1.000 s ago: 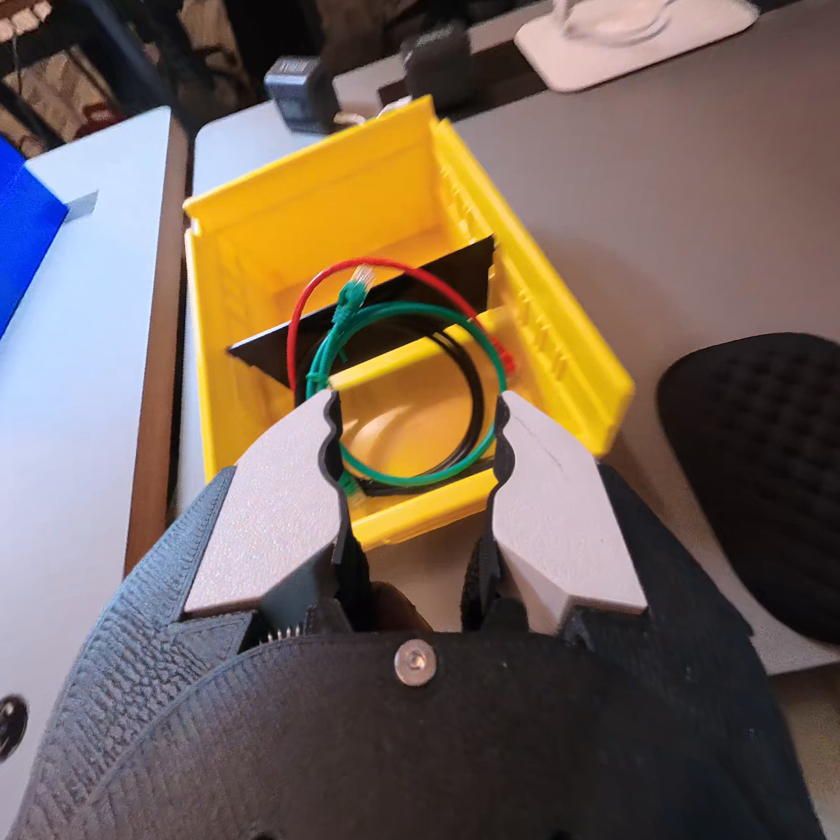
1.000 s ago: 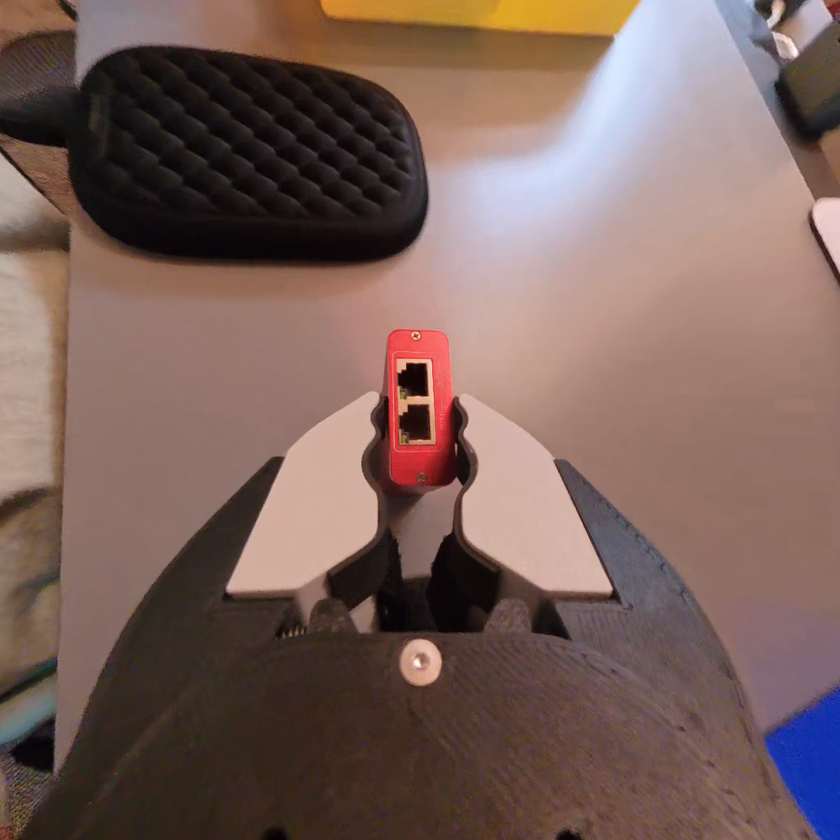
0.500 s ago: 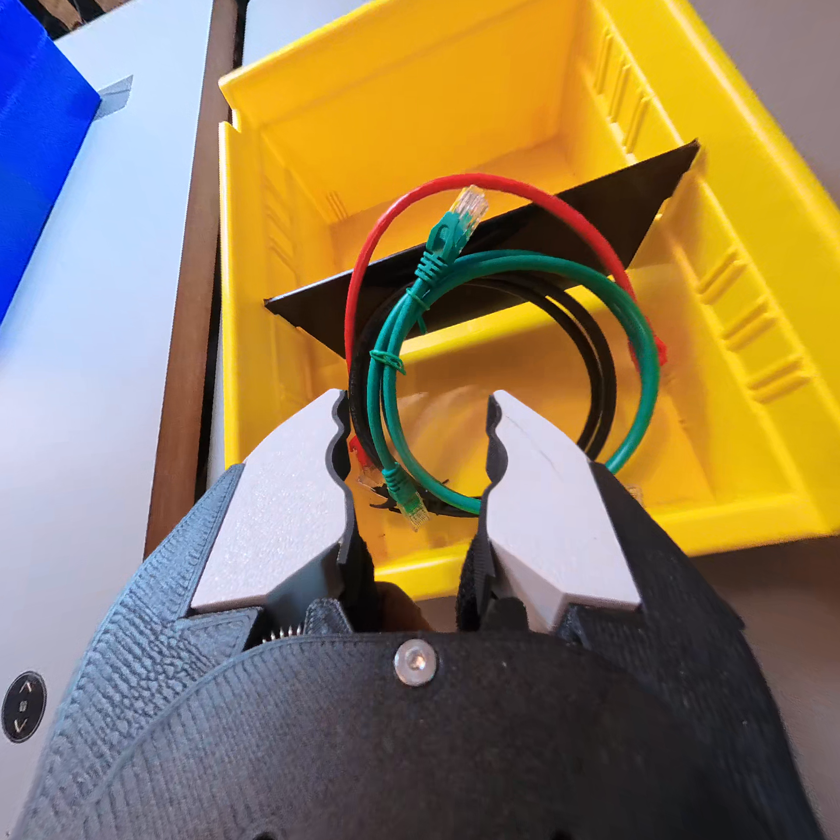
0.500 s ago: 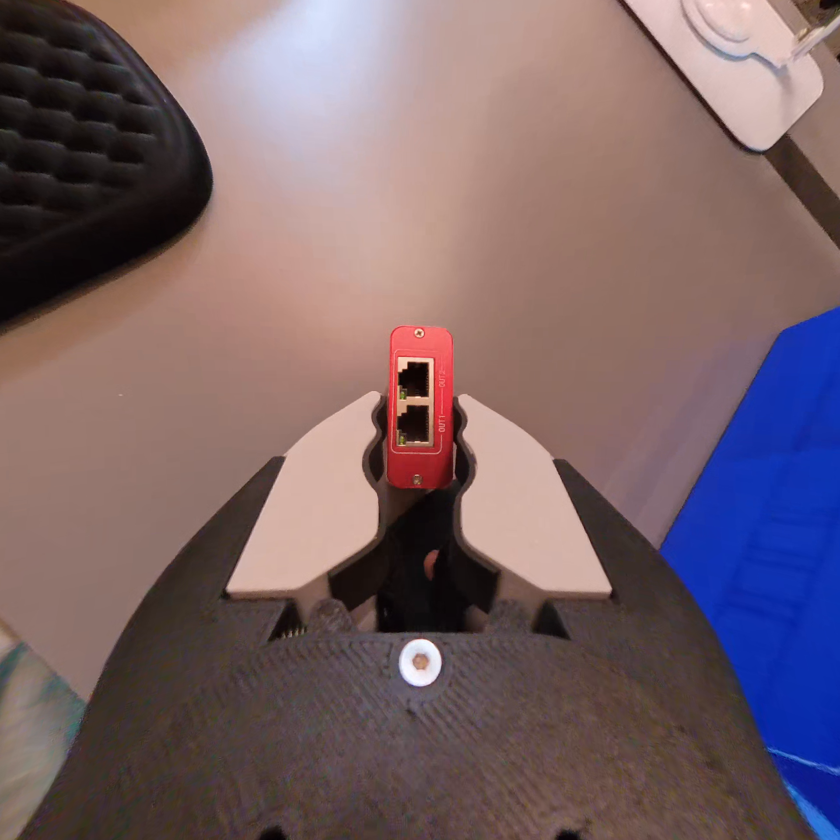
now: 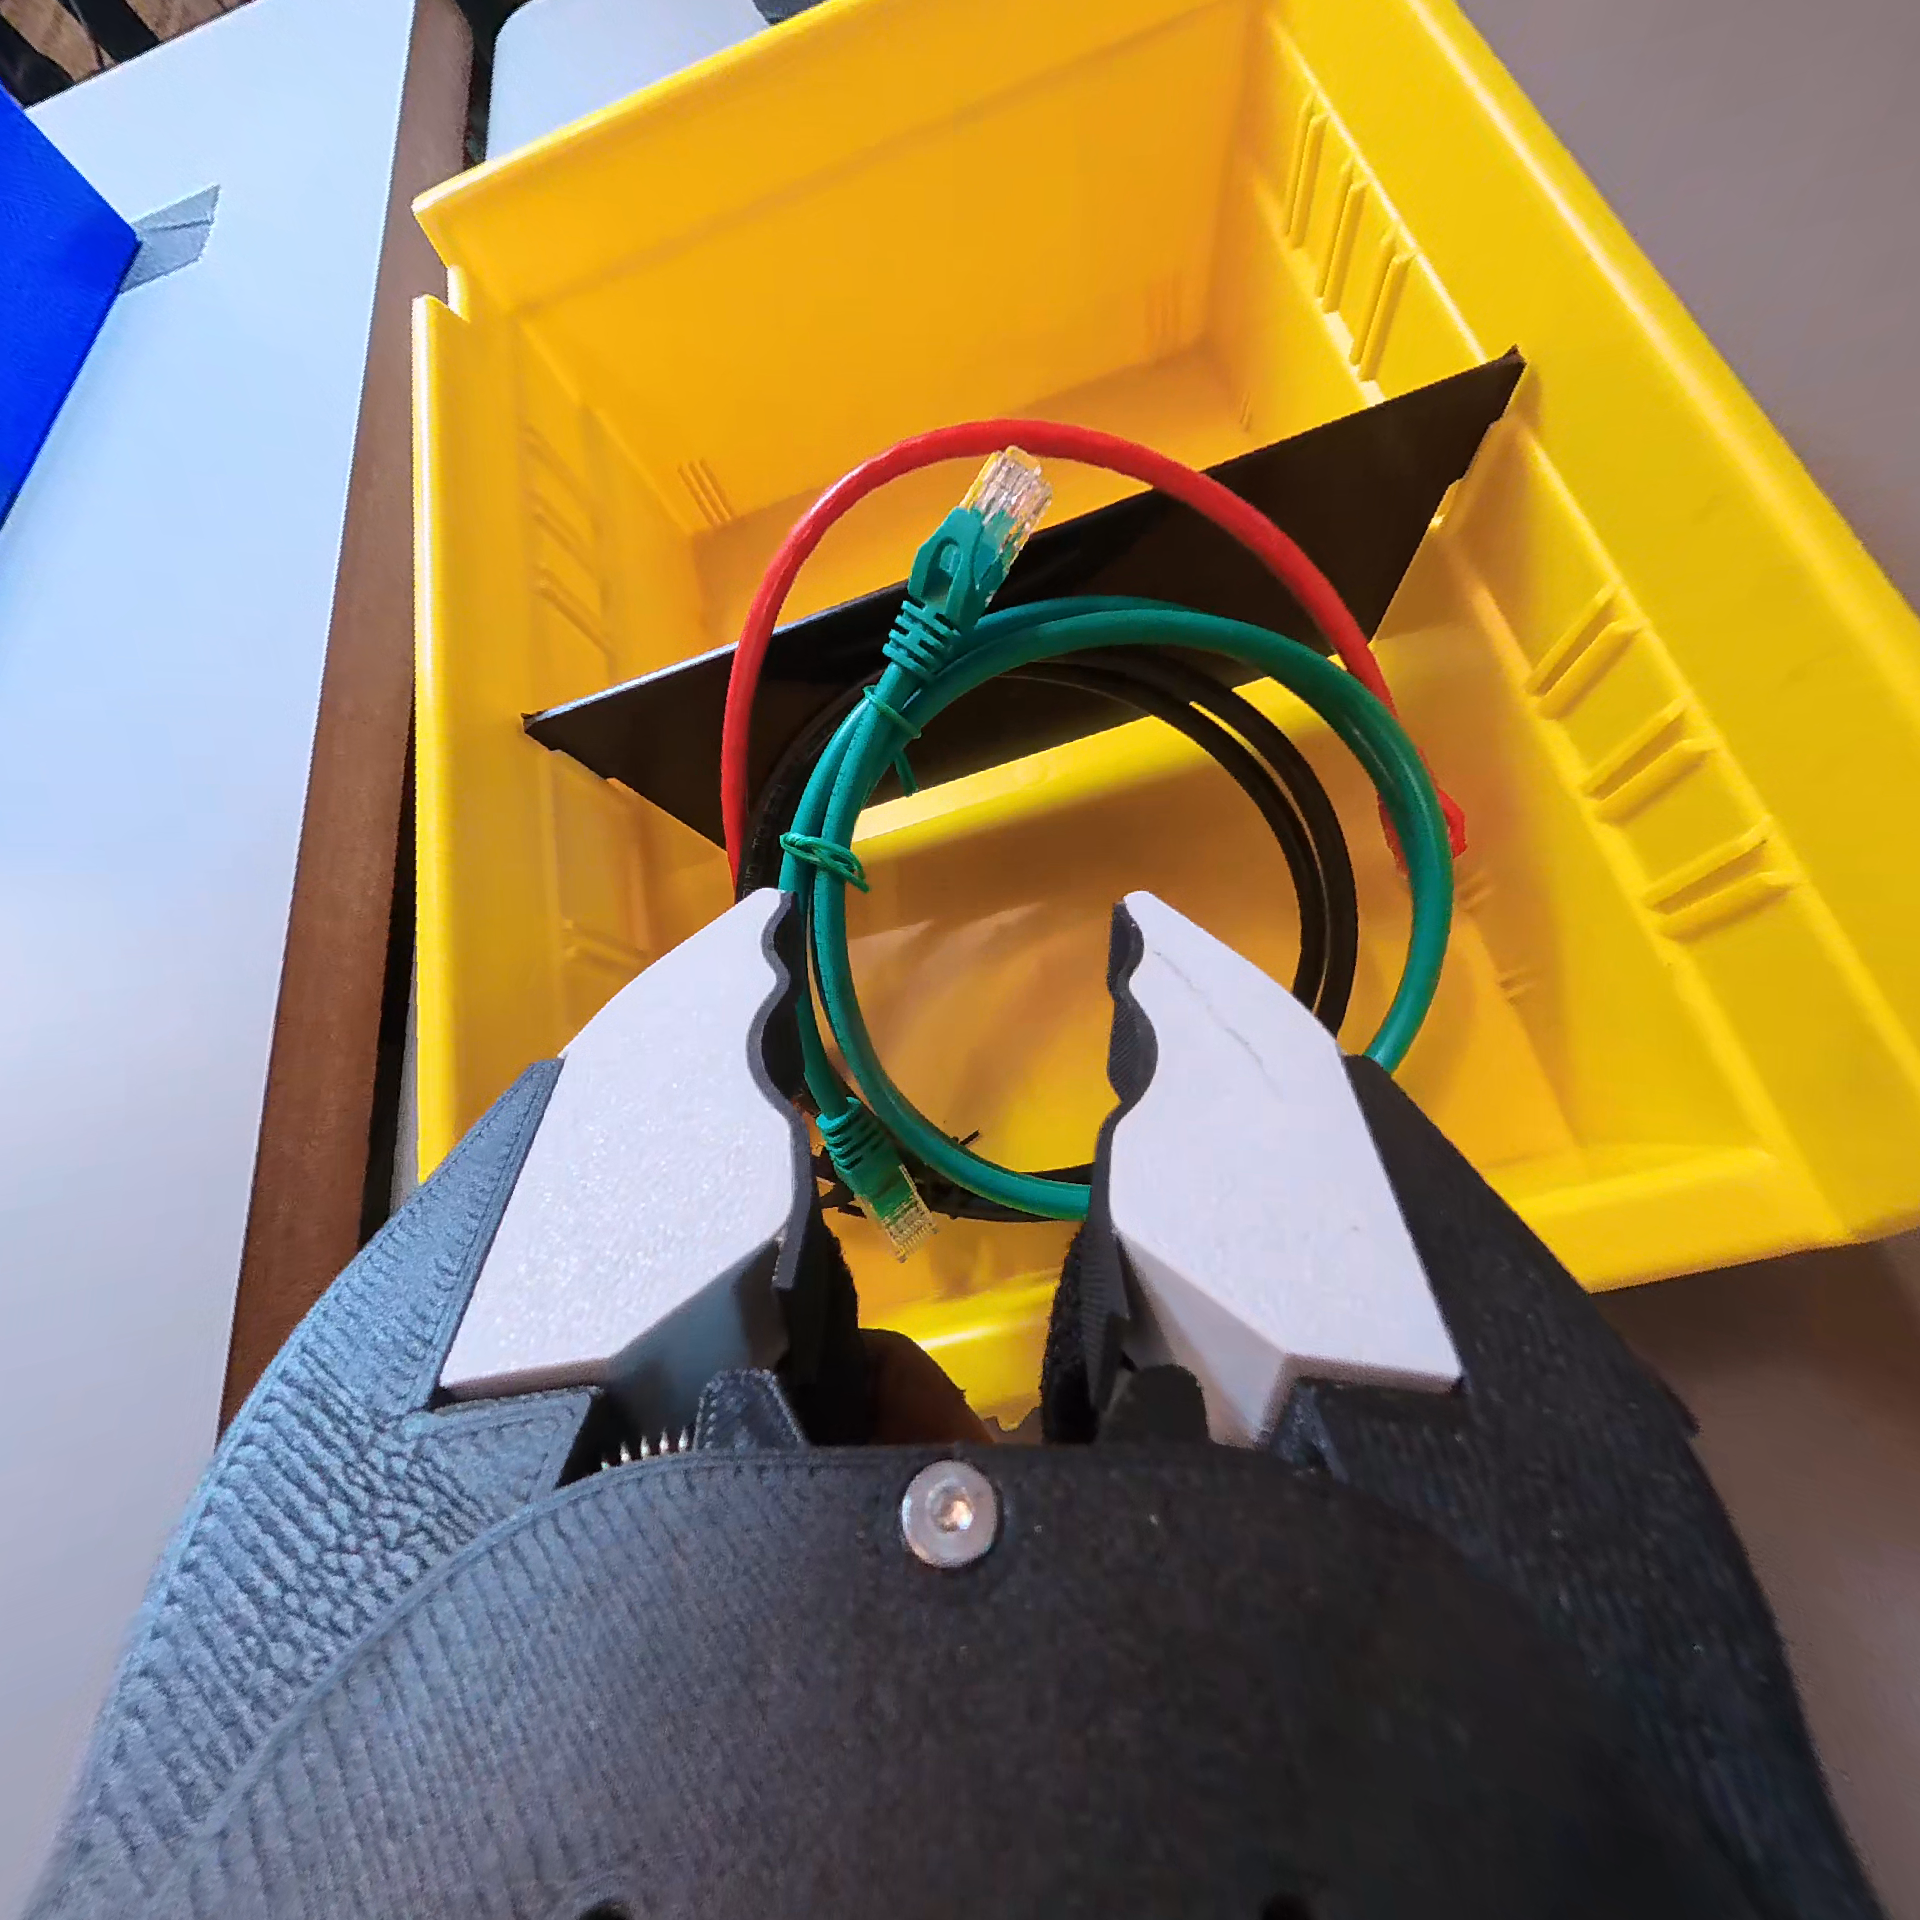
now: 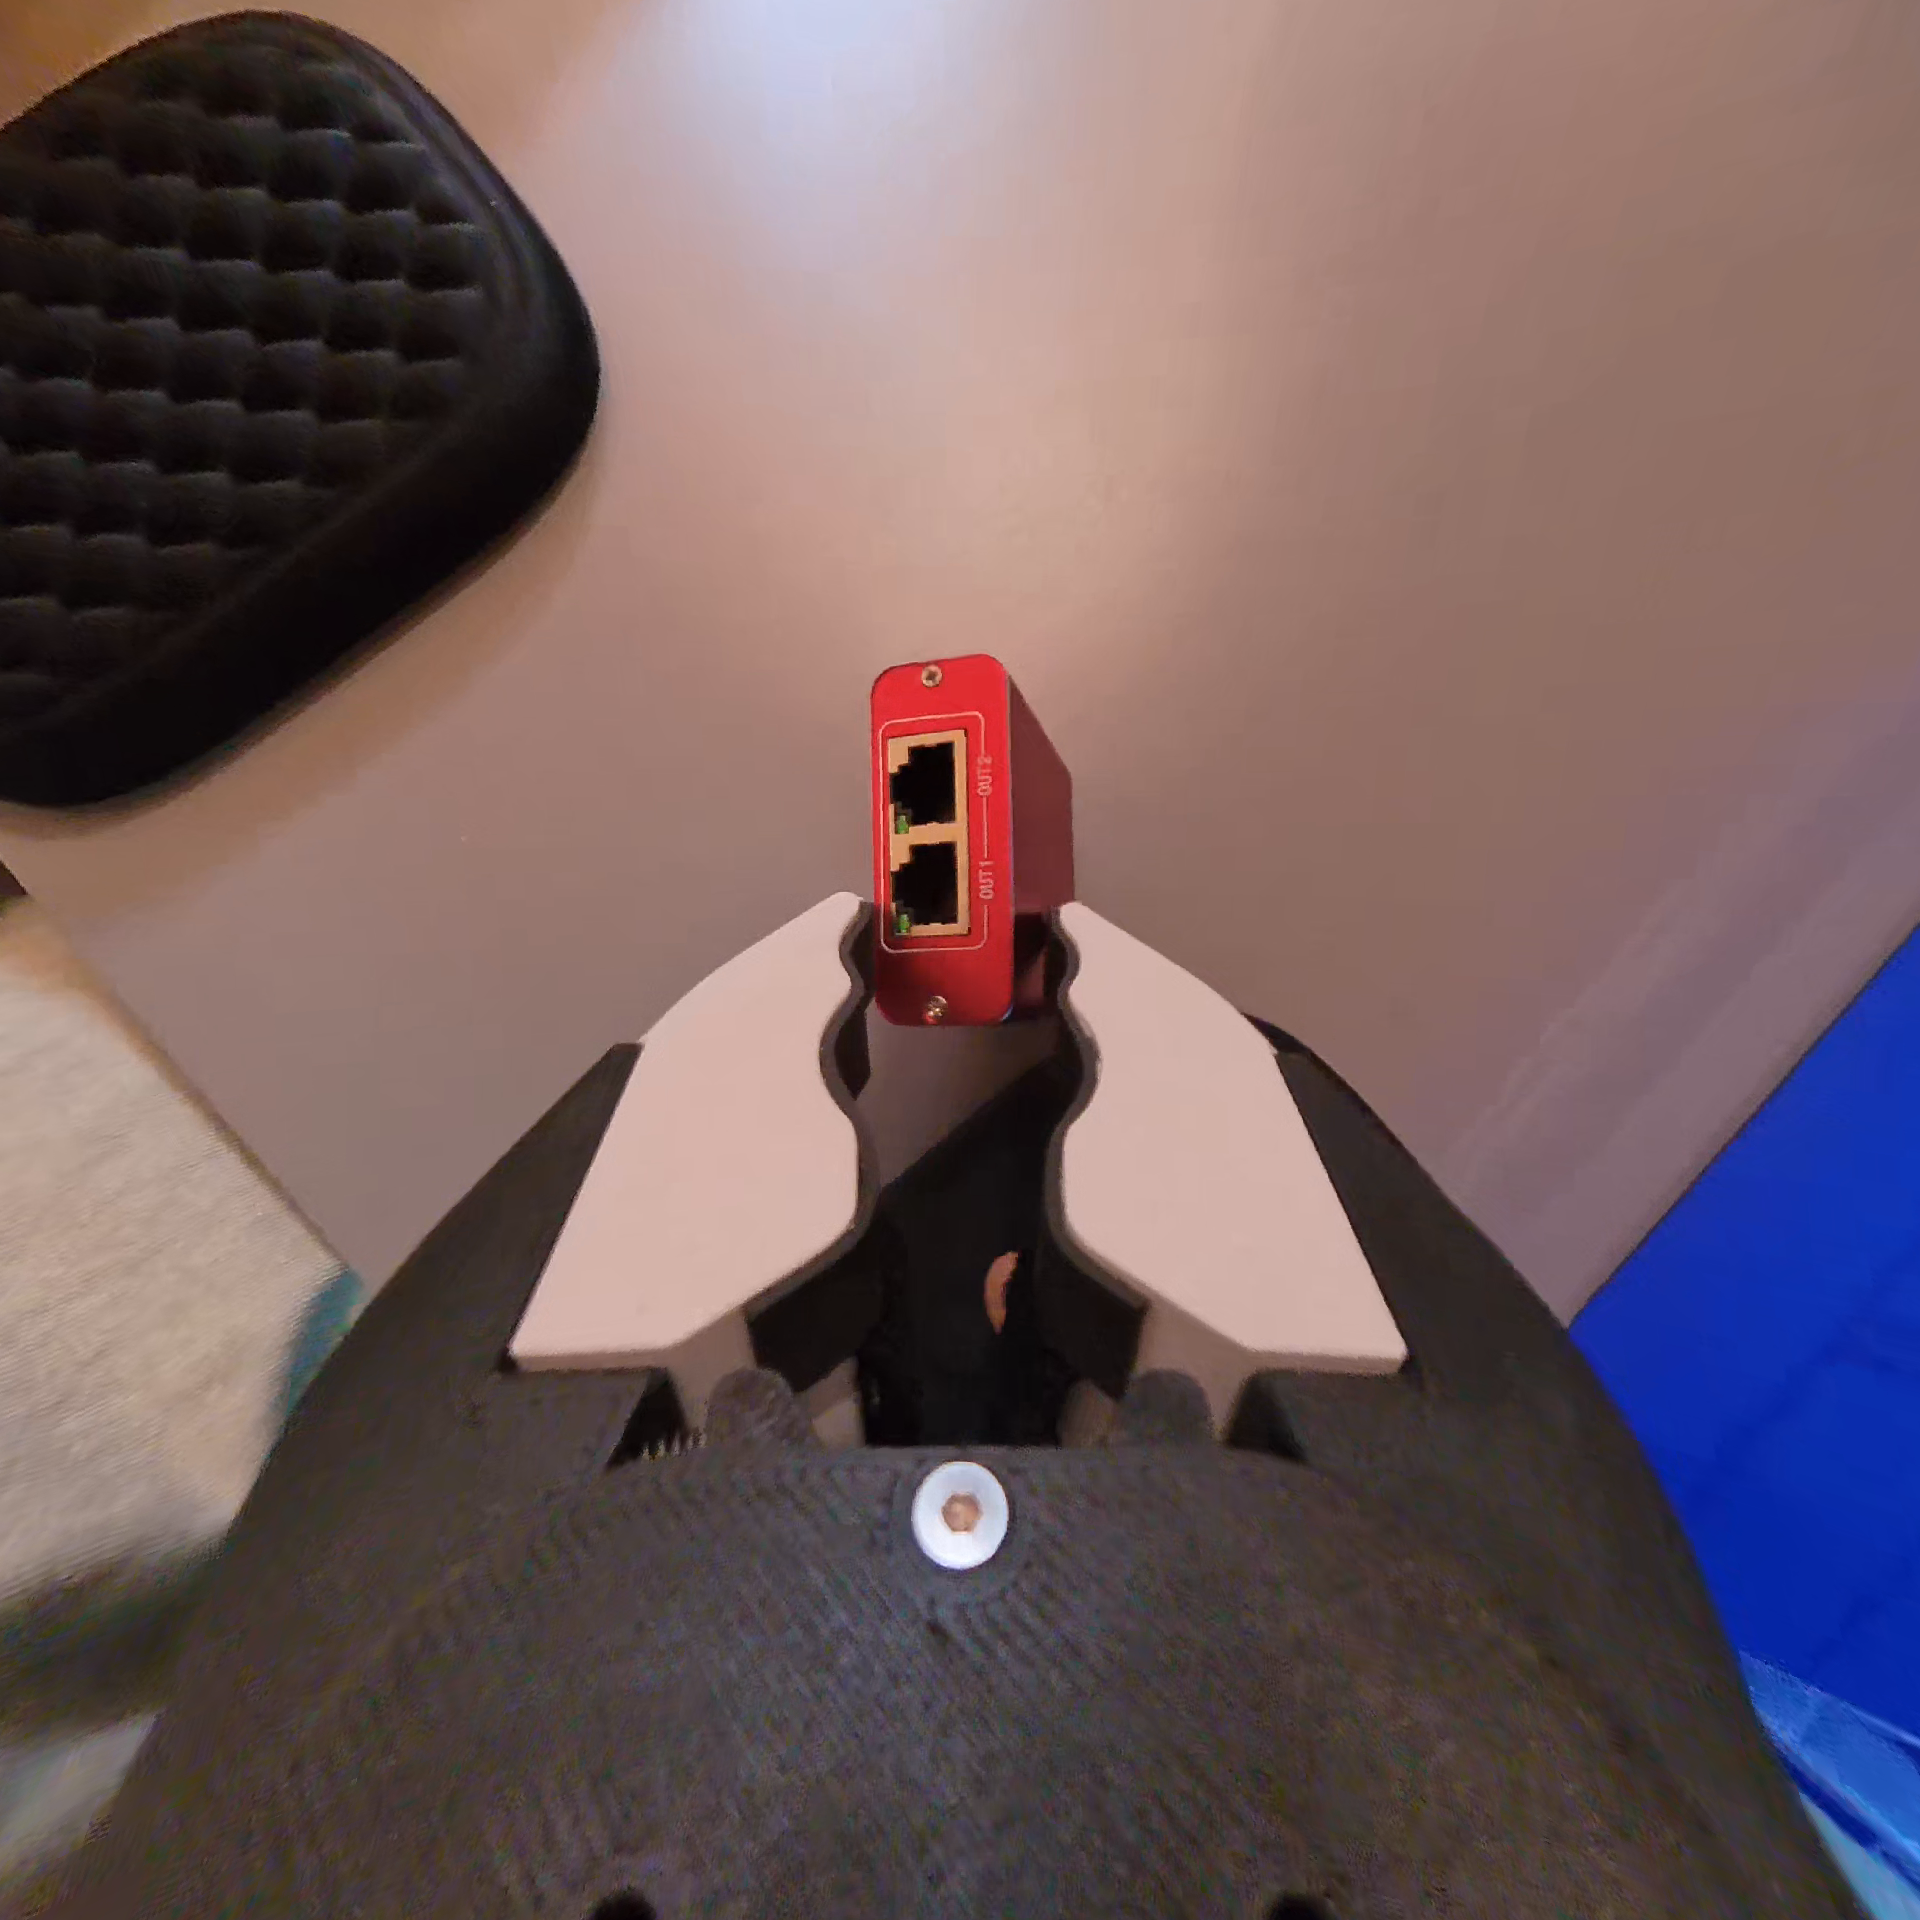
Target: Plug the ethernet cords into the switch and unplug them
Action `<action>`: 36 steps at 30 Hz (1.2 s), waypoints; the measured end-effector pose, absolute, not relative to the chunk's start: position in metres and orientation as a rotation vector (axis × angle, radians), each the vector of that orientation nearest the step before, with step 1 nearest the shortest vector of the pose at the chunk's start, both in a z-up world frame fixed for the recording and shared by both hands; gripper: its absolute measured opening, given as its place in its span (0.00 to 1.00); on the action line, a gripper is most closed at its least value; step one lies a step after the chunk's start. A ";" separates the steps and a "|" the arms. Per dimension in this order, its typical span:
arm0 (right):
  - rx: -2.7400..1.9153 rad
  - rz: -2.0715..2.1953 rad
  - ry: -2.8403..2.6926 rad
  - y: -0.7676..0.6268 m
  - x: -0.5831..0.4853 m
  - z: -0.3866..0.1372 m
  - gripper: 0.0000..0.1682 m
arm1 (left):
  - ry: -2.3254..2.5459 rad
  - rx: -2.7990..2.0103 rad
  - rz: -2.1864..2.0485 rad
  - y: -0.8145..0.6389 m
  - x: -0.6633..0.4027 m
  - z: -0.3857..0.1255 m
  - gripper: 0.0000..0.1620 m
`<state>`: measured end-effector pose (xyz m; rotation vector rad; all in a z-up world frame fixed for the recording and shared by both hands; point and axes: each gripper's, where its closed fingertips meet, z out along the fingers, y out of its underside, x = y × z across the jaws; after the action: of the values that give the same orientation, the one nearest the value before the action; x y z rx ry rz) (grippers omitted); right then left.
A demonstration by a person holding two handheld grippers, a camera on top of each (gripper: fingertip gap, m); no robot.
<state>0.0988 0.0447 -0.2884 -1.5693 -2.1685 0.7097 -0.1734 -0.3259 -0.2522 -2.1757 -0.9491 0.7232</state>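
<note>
- The left gripper (image 5: 951, 940) was seen spread wide, its grey fingers (image 5: 665, 1091) poised over the near end of a yellow bin (image 5: 1621, 644).
- Nothing was pinched between the jaws; the green cord (image 5: 1423, 935) passed just beside the inner edge of the left finger, but whether it was touched could not be told.
- Three coiled ethernet cords were seen in the bin's near compartment: the green one, a red cord (image 5: 831, 520) and a black cord (image 5: 1340, 883), leaned against a black divider (image 5: 1299, 520) set across the bin.
- One clear plug (image 5: 1003, 497) of the green cord was pointed upward above the divider; the other plug (image 5: 899, 1210) hung low between the fingers.
- The bin was set on a grey-brown table (image 5: 1766, 156), with a white surface (image 5: 156, 727) to its left.
- The right gripper (image 6: 961, 914) was seen pinching the red switch (image 6: 940, 842) near its lower end, the fingertips pressed to its sides.
- The switch was held upright, above the table (image 6: 1351, 416), with its two stacked ports faced toward the camera and both ports unoccupied.
- A black quilted pad (image 6: 239, 395) lay on the table to the left, well apart from the switch, and a blue surface (image 6: 1787, 1351) was seen at the right edge.
</note>
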 end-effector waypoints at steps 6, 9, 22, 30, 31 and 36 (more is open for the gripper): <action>-1.726 0.802 -2.075 0.051 0.088 -0.284 0.16 | -0.931 -2.166 0.716 -0.324 -0.170 -0.254 0.34; -1.759 0.864 -2.078 0.050 0.086 -0.283 0.16 | -0.923 -2.174 0.708 -0.325 -0.169 -0.257 0.34; -0.025 0.540 -2.819 0.032 0.092 -0.249 0.57 | -0.860 -2.134 0.725 -0.327 -0.160 -0.251 0.34; 0.317 0.326 -3.071 0.040 0.086 -0.291 0.46 | -0.832 -2.118 0.719 -0.324 -0.158 -0.248 0.33; 0.293 0.319 -3.078 0.040 0.085 -0.292 0.41 | -0.831 -2.119 0.720 -0.325 -0.158 -0.249 0.33; -0.388 0.179 -3.025 0.053 0.077 -0.291 0.41 | -0.837 -2.116 0.715 -0.328 -0.159 -0.251 0.33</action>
<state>0.0774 0.0533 -0.2907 -0.3879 -3.0247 0.1787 -0.1590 -0.3278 -0.2513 -2.1160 -0.8368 0.7154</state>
